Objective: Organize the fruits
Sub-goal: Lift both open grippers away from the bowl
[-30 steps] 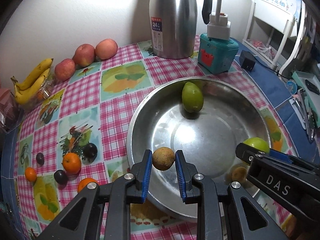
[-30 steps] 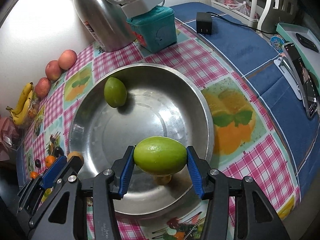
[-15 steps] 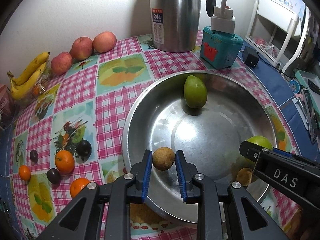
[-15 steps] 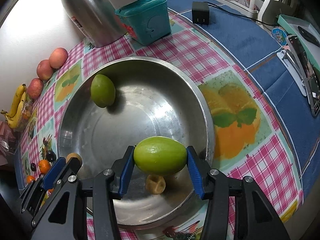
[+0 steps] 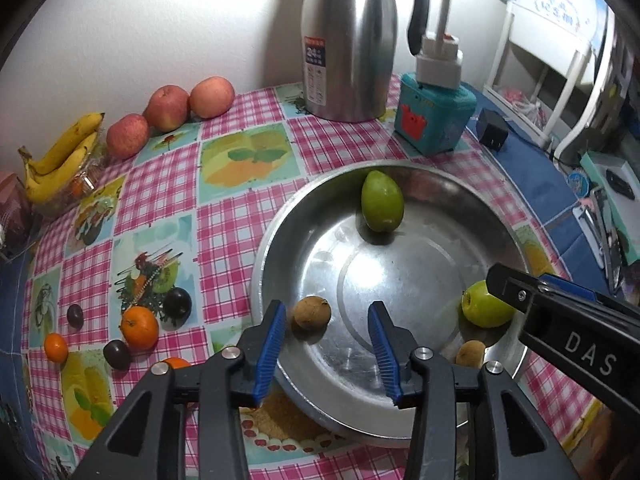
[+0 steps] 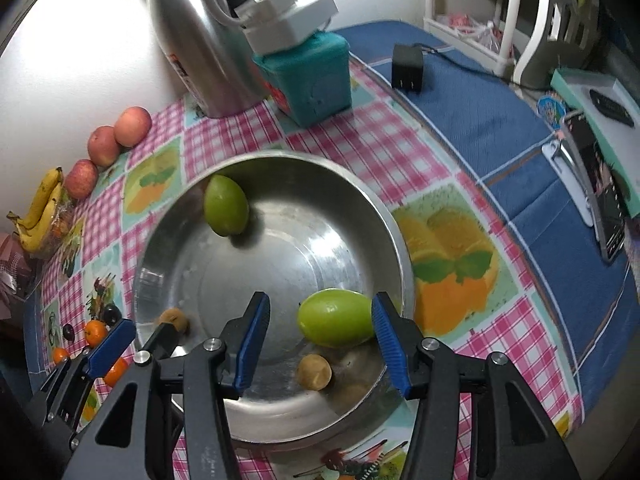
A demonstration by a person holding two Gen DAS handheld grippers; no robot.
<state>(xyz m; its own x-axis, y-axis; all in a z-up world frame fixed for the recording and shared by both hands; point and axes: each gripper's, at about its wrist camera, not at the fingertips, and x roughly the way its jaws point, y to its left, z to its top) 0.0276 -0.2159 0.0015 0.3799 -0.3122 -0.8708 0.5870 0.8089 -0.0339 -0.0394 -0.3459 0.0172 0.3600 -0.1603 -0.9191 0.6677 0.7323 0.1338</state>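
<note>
A wide steel bowl (image 5: 264, 264) (image 6: 400, 240) stands on the checked tablecloth. My left gripper (image 5: 328, 340) hangs over the bowl's near-left side and its jaws are opening. A brown round fruit (image 5: 312, 313) lies on the bowl floor between them, close to the left pad and free of both. My right gripper (image 6: 320, 312) is open over the near-right side. A green oval fruit (image 6: 336, 322) (image 5: 486, 306) rests in the bowl against its right pad, with a gap to the left pad. A second green fruit (image 5: 382, 202) lies at the bowl's far side. Another small brown fruit (image 6: 314, 372) sits below the right gripper.
A steel kettle (image 5: 348, 40) and a teal box (image 5: 432, 116) stand behind the bowl. Apples (image 5: 170, 108) and bananas (image 5: 60, 160) line the far left wall. Oranges (image 5: 138, 328) and dark plums (image 5: 178, 304) lie left of the bowl. A black charger (image 5: 494, 134) lies on the blue cloth.
My left gripper has opened and let go of the brown fruit, which now lies in the bowl. The green fruit has dropped from between the right pads onto the bowl floor.
</note>
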